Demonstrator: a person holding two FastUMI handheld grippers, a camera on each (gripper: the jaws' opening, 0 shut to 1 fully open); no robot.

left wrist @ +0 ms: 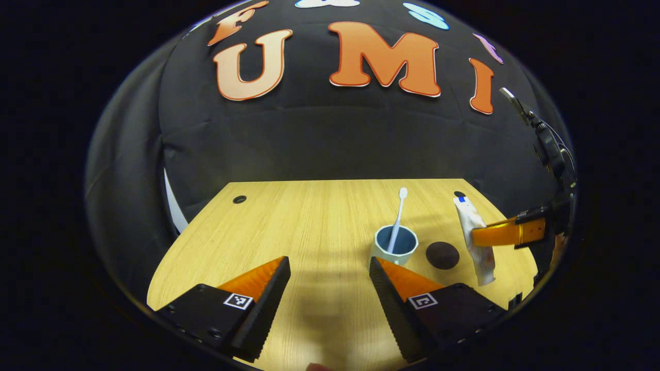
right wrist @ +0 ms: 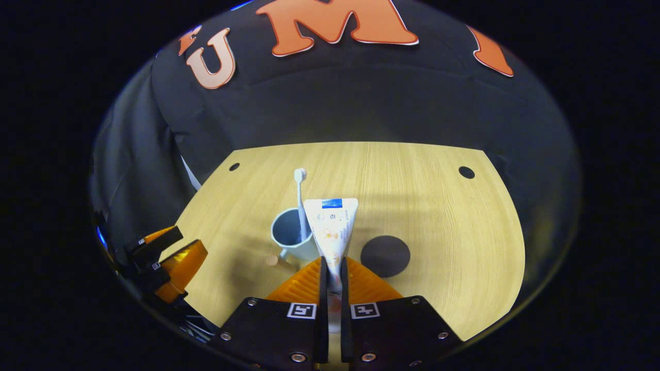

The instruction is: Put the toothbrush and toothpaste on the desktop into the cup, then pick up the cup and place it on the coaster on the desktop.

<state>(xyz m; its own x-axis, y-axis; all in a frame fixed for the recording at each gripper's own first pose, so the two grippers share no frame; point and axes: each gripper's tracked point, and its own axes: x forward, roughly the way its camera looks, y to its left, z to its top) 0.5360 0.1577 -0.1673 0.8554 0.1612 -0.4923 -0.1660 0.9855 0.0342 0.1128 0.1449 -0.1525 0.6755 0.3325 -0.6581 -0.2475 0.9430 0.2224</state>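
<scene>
While the wooden desktop (left wrist: pixel 309 226) bore the blue cup (left wrist: pixel 394 246) holding the toothbrush (left wrist: pixel 398 216), with the dark coaster (left wrist: pixel 442 255) just right, the right gripper (right wrist: pixel 330 273) pinched the toothpaste tube (right wrist: pixel 331 226) aloft; the left gripper (left wrist: pixel 330 278) gaped, empty, nearer.

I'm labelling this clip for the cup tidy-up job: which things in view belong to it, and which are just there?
Part of the job:
- toothbrush, standing in the cup
- cup
- toothpaste, held by the right gripper above the desk
- coaster, bare
- left gripper, open

Just there:
- desk and its cable holes
</scene>
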